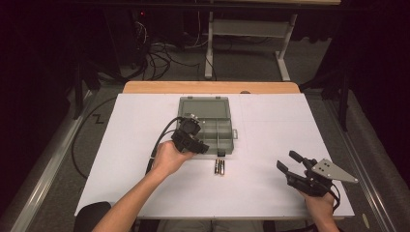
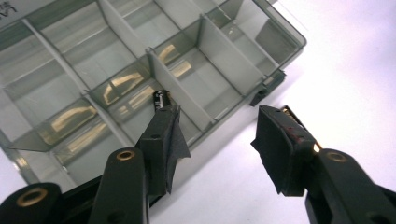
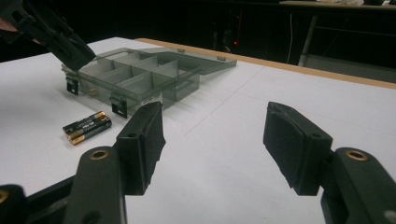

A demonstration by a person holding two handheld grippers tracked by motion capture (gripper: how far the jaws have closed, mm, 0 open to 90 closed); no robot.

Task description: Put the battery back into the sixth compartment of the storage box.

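A: Where is the left gripper point(image 1: 197, 145)?

B: It hangs over the near left part of the translucent grey plastic compartment box point(image 1: 227, 126), which lies open in the middle of the white table point(image 1: 121, 159), its lid point(image 1: 203, 107) folded back on the far side.

A: Is it holding anything?

B: No. Its jaws stand apart with only the box and the table seen between the two black pads, so the grip is released. In the left gripper view the dark end of a small cylinder, seemingly a battery point(image 2: 161, 98), shows just past the tip of one pad point(image 2: 161, 140) over a near compartment; whether it touches the pad I cannot tell. Gold glints show in the neighbouring compartments.

A: And the loose batteries?

B: Two black-and-gold cylindrical batteries point(image 1: 220, 167) lie side by side on the table just near of the box's front wall, touching each other.

A: The right gripper point(image 1: 290, 163)?

B: It rests at the near right of the table, well apart from the box, jaws spread wide and empty, pointed towards the box and the two batteries point(image 3: 87, 127).
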